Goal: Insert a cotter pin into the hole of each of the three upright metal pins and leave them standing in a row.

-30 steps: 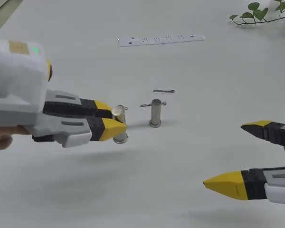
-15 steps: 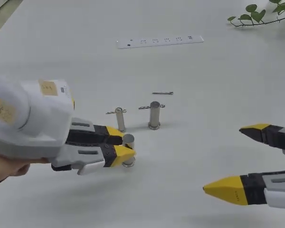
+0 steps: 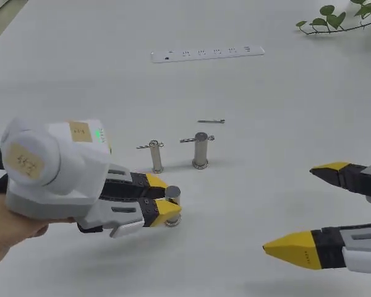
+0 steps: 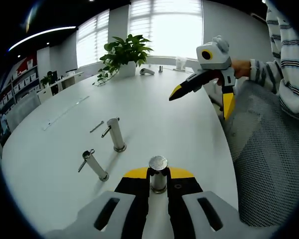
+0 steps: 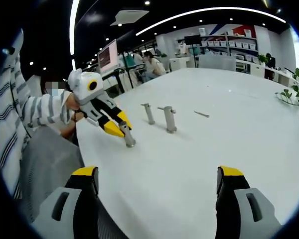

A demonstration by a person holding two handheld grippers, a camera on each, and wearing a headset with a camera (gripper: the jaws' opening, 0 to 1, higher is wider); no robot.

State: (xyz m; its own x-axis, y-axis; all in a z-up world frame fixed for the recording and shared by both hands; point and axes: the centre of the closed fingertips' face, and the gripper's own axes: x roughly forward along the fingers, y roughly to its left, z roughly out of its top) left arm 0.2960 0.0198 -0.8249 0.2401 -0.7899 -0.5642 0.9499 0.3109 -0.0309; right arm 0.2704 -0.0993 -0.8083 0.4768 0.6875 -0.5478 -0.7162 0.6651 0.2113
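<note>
My left gripper (image 3: 172, 198) is shut on a bare upright metal pin (image 3: 172, 193), held near the table top in front of the other two; in the left gripper view this pin (image 4: 158, 173) stands between the yellow jaw tips. Behind it stand two upright pins with cotter pins through their heads, one on the left (image 3: 156, 156) and one on the right (image 3: 201, 150). A loose cotter pin (image 3: 211, 121) lies flat beyond them. My right gripper (image 3: 289, 209) hovers open at the lower right with nothing in it.
A white power strip (image 3: 207, 54) lies across the far side of the table. Green plant sprigs (image 3: 340, 15) reach in at the far right corner. The white table top (image 3: 266, 111) is bare around the pins.
My left gripper has carried the bare pin toward me and slightly right, out from in front of the left cottered pin. The right gripper has held still and stayed open.
</note>
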